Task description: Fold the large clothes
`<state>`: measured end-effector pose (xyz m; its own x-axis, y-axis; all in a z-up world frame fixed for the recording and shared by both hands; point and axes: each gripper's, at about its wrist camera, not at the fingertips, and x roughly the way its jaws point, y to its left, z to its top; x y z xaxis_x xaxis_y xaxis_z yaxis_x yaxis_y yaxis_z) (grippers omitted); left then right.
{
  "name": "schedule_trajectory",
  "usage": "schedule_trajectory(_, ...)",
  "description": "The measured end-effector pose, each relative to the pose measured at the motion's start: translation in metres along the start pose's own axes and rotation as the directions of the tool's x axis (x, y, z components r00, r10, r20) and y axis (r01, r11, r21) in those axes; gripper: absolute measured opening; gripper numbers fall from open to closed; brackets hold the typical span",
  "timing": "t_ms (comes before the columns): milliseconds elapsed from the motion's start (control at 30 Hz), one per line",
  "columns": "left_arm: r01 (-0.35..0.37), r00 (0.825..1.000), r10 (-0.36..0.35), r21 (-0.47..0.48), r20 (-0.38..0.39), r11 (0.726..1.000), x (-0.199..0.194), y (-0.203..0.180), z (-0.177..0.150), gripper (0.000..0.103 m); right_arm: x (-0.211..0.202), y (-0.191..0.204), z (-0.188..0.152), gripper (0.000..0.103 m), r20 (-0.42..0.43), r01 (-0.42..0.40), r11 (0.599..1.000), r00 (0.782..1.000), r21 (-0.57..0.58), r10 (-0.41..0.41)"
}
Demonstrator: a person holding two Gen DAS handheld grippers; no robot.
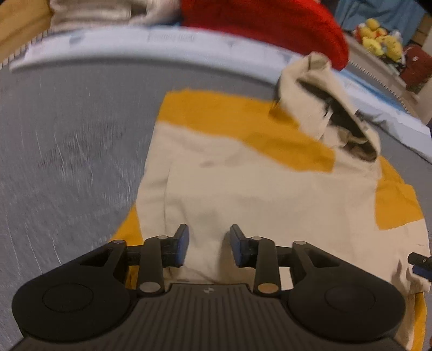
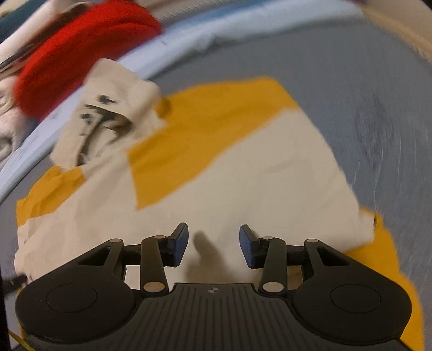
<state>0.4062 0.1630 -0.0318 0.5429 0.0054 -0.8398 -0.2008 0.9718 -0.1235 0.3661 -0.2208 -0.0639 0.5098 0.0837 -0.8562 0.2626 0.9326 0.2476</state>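
Observation:
A cream and mustard-yellow hooded garment point(image 1: 256, 194) lies folded on the grey surface, its hood point(image 1: 324, 108) rumpled at the far end with a dark lining showing. My left gripper point(image 1: 209, 245) hovers over the near cream edge, jaws apart with no cloth between the blue pads. In the right wrist view the same garment point(image 2: 243, 175) spreads below my right gripper point(image 2: 213, 245), which stands open above the cream cloth with nothing pinched. The hood point(image 2: 108, 113) sits at the upper left there. The tip of the right gripper's fingers point(image 1: 421, 263) shows at the left view's right edge.
A red garment point(image 1: 270, 24) and pale beige clothes point(image 1: 108, 13) are heaped beyond a light blue band point(image 1: 135, 46) at the surface's far edge. Yellow soft toys point(image 1: 380, 40) sit at the far right. Grey surface point(image 1: 67, 162) extends to the left of the garment.

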Motion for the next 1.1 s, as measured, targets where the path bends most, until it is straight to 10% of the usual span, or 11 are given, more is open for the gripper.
schedule_trajectory(567, 0.048, 0.959, -0.094, 0.173, 0.267, 0.984, -0.062, -0.076, -0.014, 0.084, -0.063, 0.002, -0.008, 0.049, 0.113, -0.009, 0.992, 0.993, -0.130, 0.023)
schedule_trajectory(933, -0.035, 0.885, -0.086, 0.249, 0.457, 0.968, -0.086, -0.111, -0.028, 0.084, -0.093, -0.020, 0.009, 0.049, 0.259, 0.026, 0.991, 0.966, -0.133, 0.009)
schedule_trajectory(1100, -0.016, 0.896, -0.099, 0.254, 0.434, 0.967, -0.081, -0.114, -0.027, 0.084, -0.099, -0.035, 0.021, 0.049, 0.320, 0.062, 0.990, 0.947, -0.129, -0.018)
